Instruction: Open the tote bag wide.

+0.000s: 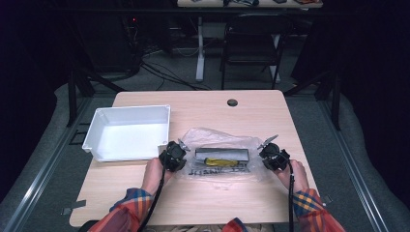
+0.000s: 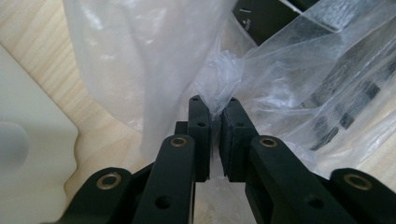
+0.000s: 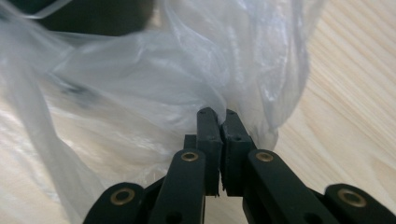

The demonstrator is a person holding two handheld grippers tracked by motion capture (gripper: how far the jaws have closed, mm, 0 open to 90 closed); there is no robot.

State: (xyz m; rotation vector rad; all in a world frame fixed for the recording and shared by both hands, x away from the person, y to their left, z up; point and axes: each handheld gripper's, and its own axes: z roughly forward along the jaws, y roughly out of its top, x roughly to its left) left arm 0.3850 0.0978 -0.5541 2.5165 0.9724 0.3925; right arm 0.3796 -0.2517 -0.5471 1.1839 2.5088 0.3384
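Since the clear crinkly plastic bag [image 1: 220, 154] is the whole game here, start with that: it lies flat on the pale wood-grain counter [image 1: 203, 193], near the front edge between the person's two hands, with a dark flat rectangular box [image 1: 221, 154] and a yellow strip [image 1: 220, 162] inside, plus some black print on the film.

Both ends are pinched. The left gripper [image 2: 215, 116] has its jaws closed down on a gathered twist of film at the bag's left end, so it's a thin grip, pads nearly meeting with just plastic between them. The right gripper [image 3: 218, 117] is the same story at the right end, clamped on a bunched fold of film.

My read is the step in hand is getting the bag under control from both ends, probably to lift or open it. To do that well I'd keep both pinches firm and move the hands together, level, so the box doesn't slide to one side and yank the film out. Thin plastic slips and tears easily, so no jerking, and don't pull the ends apart hard.

Just left of the bag sits a white rectangular plastic bin [image 1: 96, 130], close to the left hand, and it looks empty. If the contents go there, it's a short carry.
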